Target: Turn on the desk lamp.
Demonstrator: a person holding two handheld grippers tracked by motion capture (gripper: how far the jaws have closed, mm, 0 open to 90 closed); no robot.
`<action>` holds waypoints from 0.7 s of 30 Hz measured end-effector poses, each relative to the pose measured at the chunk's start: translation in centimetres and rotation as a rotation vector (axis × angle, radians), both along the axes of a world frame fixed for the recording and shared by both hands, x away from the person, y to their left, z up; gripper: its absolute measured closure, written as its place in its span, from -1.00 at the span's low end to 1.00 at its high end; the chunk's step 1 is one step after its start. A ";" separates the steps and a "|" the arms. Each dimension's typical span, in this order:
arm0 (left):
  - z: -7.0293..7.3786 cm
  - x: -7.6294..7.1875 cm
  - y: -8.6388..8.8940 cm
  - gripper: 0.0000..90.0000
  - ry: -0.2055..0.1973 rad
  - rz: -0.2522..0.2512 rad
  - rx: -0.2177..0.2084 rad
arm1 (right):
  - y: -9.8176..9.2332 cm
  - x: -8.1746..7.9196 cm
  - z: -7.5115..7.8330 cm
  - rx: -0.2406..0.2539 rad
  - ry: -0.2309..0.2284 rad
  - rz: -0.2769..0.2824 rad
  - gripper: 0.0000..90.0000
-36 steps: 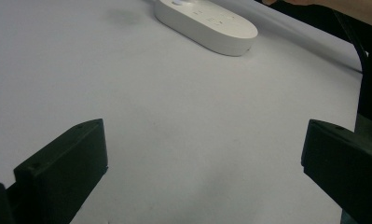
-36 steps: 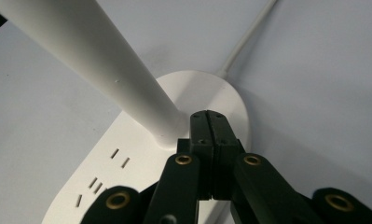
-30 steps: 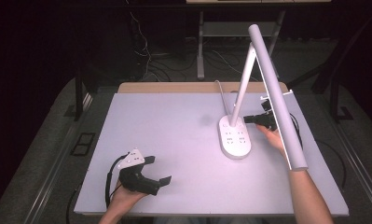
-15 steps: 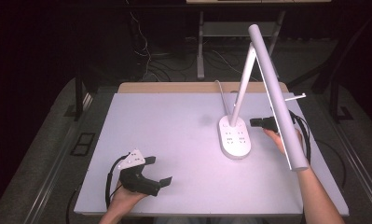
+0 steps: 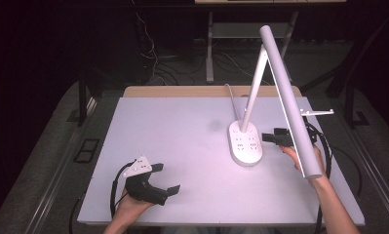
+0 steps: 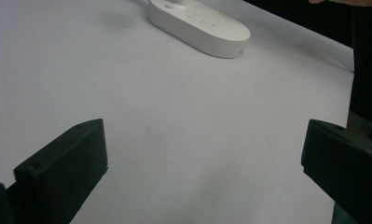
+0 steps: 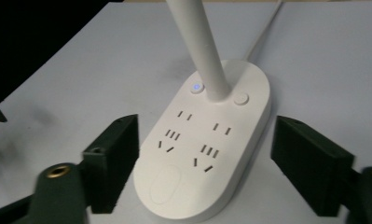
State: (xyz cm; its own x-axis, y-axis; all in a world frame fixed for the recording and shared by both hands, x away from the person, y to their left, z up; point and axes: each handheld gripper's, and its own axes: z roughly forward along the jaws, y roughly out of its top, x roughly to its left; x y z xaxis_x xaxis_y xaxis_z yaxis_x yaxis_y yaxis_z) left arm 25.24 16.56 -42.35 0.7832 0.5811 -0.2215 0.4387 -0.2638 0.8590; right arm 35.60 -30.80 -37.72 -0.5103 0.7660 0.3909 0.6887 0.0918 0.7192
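Grippers both gape empty, right gripper (image 5: pixel 271 138) just beside the lamp base (image 7: pixel 207 144), left gripper (image 5: pixel 166 179) idle; nothing grasped yet.

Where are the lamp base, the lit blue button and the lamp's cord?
lamp base (image 7: pixel 183 186): right gripper view, its smooth front end.
blue button (image 7: pixel 197 87): right gripper view, its lit centre.
cord (image 5: pixel 229 93): high view, the stretch behind the base.
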 end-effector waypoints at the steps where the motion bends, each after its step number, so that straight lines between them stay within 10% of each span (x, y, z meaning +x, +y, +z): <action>1: 0.0 0.0 0.0 -1.00 0.000 0.000 -0.001 | 0.1 -0.4 0.0 0.008 -0.001 -0.003 -0.74; 3: 0.0 0.0 0.0 -1.00 -0.001 0.000 0.000 | 0.3 -1.2 0.1 0.004 -0.008 0.000 -1.00; 21: 0.0 -0.1 -0.1 -1.00 -0.003 0.001 0.000 | 0.7 -5.8 -0.7 0.045 -0.053 0.044 -0.99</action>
